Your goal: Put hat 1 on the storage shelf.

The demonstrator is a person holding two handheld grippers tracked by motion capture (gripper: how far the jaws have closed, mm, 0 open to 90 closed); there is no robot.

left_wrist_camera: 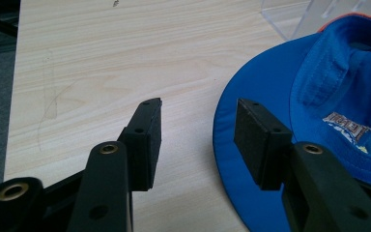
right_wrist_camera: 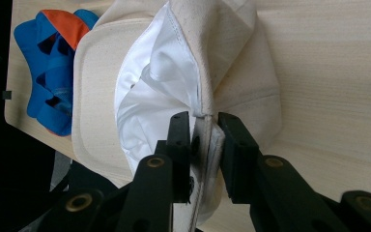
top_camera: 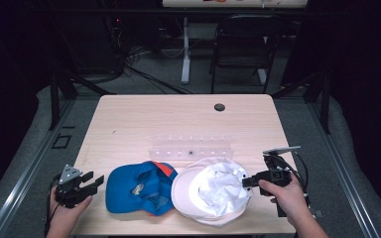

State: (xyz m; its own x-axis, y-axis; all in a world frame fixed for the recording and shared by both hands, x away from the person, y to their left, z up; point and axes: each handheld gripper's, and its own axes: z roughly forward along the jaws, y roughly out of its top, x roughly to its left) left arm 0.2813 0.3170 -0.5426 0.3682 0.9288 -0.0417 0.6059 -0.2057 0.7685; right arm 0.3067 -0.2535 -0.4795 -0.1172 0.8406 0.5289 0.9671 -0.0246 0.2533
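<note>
**Right tool pinches the white cap's rim**

The right tool (right_wrist_camera: 200, 121) is closed on the back rim of the white cap (top_camera: 211, 191), which lies upside down on the near right part of the counter (top_camera: 144, 116). To do this step well, the pads should stay deep over the seam, because the cloth is thin and, I think, it can slip out when lifted. The left tool (left_wrist_camera: 198, 130) stands open with nothing between the pads, just beside the brim of the blue cap (top_camera: 136, 188), to the left. The blue cap touches the white one, so a pull may drag it. A clear plastic rack (top_camera: 191, 148) stands just beyond both caps.
</note>
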